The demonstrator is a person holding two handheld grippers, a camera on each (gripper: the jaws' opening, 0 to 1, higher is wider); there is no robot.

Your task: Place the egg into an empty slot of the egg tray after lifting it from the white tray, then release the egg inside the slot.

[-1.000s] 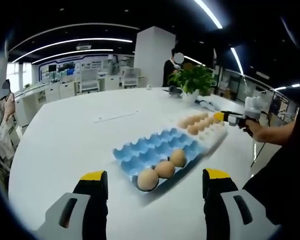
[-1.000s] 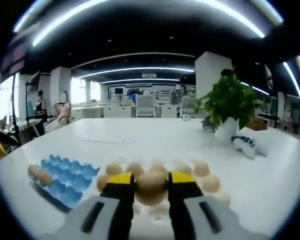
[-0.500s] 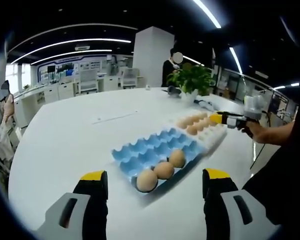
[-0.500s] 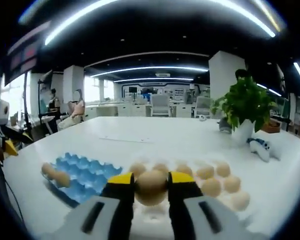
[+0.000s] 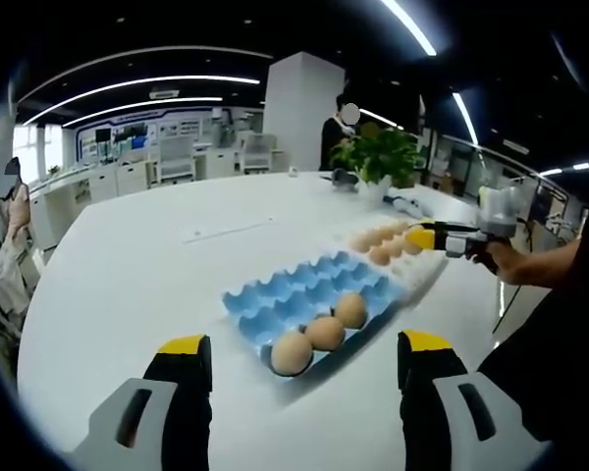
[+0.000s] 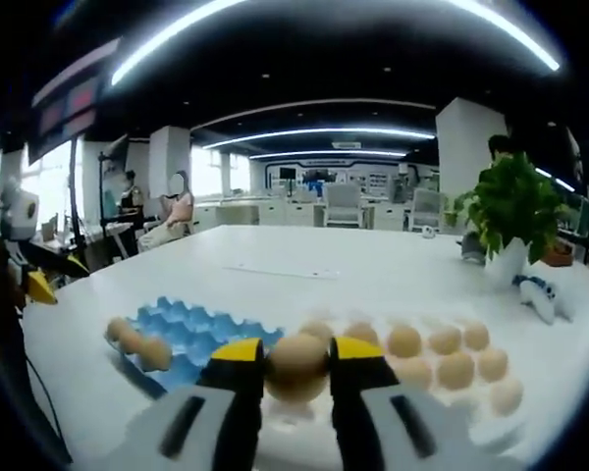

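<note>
- Right gripper point(image 6: 296, 368) is pinching an egg point(image 6: 296, 363) by its sides, above the white tray point(image 6: 471, 417).
- Left gripper point(image 5: 304, 358) hangs spread, holding nothing.
- Blue tray point(image 5: 304, 294) has plenty of free slots.
- Eggs are light, smooth and brittle (so squeeze gently!).

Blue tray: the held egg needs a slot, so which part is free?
The blue tray has three eggs along its edge nearest the left gripper; the rows beyond, toward the white tray, are empty. The white tray is crowded.
</note>
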